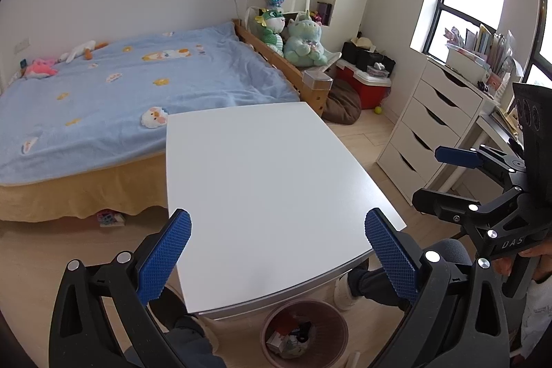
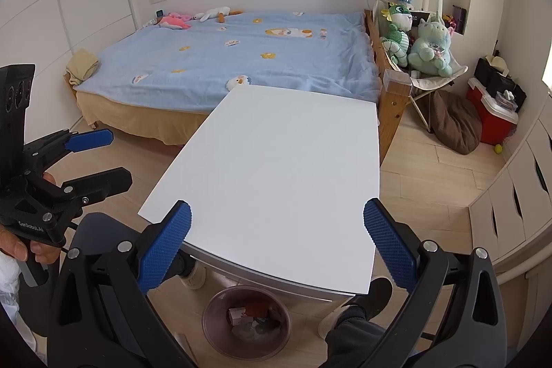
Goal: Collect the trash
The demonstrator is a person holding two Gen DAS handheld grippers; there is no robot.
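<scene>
The left tool [image 1: 277,250] is wide open, its two blue textured pads far apart, and it holds nothing. It hangs over the near edge of the white rectangular desk [image 1: 262,168]. The right tool [image 2: 276,244] is also wide open and empty, above the near edge of the same desk [image 2: 276,161].

In the left wrist view the right tool [image 1: 445,176] appears at 3 o'clock, held by a hand [image 1: 517,259], with its fingers spread. In the right wrist view the left tool [image 2: 103,157] appears at 9 o'clock, held by a hand [image 2: 20,247], also spread.

The round brown plastic trash bin [image 1: 303,331] stands on the pale wooden floor [image 1: 358,130] under the near edge of the desk, at 6 o'clock. Inside the bin [image 2: 245,321] lie several pieces of trash [image 2: 248,321], among them a small paper box and crumpled wrappers.

Behind the desk, at 11 o'clock, is a bed with a light blue blanket [image 1: 138,78]. A white chest of drawers [image 1: 427,123] stands at 3 o'clock.
</scene>
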